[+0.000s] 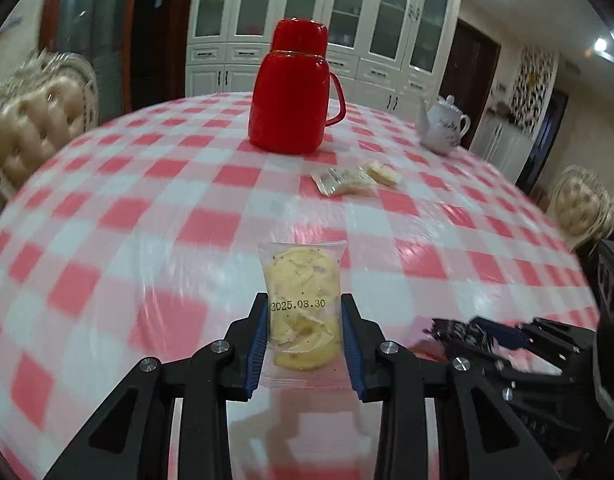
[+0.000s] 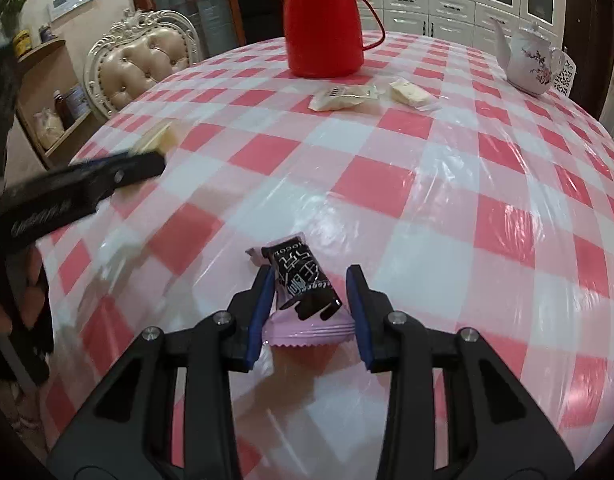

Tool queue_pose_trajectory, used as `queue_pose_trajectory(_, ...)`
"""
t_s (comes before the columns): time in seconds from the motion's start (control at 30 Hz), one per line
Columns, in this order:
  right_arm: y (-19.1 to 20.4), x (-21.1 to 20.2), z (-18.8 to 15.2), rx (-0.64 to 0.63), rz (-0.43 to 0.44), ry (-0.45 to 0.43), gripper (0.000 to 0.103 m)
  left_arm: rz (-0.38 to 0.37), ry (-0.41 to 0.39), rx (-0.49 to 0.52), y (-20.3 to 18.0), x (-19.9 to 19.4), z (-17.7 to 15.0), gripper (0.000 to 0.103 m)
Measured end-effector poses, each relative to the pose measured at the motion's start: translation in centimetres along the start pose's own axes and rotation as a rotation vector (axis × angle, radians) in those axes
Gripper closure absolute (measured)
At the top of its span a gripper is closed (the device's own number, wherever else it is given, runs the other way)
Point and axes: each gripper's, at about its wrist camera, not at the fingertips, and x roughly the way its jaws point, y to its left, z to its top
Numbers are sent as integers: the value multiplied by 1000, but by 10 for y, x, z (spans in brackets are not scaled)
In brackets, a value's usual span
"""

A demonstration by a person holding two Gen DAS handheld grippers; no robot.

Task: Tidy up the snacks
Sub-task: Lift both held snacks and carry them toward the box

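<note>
The left claw pinches a clear cookie packet between its blue pads, which press on both side edges; the packet stands up past the fingertips, pale yellow cookies inside and the date 2025.08.30 printed across it. Whether it hangs clear of the red-and-white checked tablecloth cannot be told. Off to that claw's right and slightly nearer, the other tool shows as a dark blur, something black and pink at its tip.

The right claw is spread around a pink snack bar with a black label. The left pad touches the wrapper's edge, while a gap shows between the right pad and the bar. The bar lies slanted on the cloth, its serrated pink end nearest the camera and between the fingers, its far end past the tips. To this claw's left, further out, the left tool crosses the frame as a black blur with the pale packet at its tip.

Well ahead of both claws, two more pale wrapped snacks lie side by side on the cloth: a packet with small print and, just right of it, a clear-wrapped cookie. Just beyond them stands a red thermos jug with a handle on its right. Further right, near the table's far edge, sits a white teapot with a floral pattern. A cream tufted chair stands past the table to the left, and white glass-door cabinets line the back wall
</note>
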Motion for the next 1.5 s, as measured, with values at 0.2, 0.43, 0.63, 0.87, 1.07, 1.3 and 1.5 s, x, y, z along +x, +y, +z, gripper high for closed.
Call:
queue_pose_trajectory(0.2,0,-38,-28,78,27,-62,62,-19,-18,2,-19,-29,-30,68)
queue_pose_trajectory(0.43,0,-79,-60,105,22,-110,62,-72,2,47,-52,-50,-72,68)
queue_pose_trajectory(0.63,-7,-102,-81,102,9,-124,62,-98,-30,103,-76,-77,-87,68)
queue_pose_trajectory(0.87,-17,-137,-106,96,-20,-158,62,-143,-15,171,-106,-81,-96,68)
queue_pose_trajectory(1.07,-22,-161,-119,83,-46,-186,62,-173,7,243,-138,-82,-110,68)
queue_pose_trajectory(1.3,-28,-186,-137,65,-87,-204,62,-215,16,318,-173,-91,-124,68)
queue_pose_trajectory(1.5,-42,-212,-151,70,-146,-222,62,-262,31,379,-201,-94,-134,68)
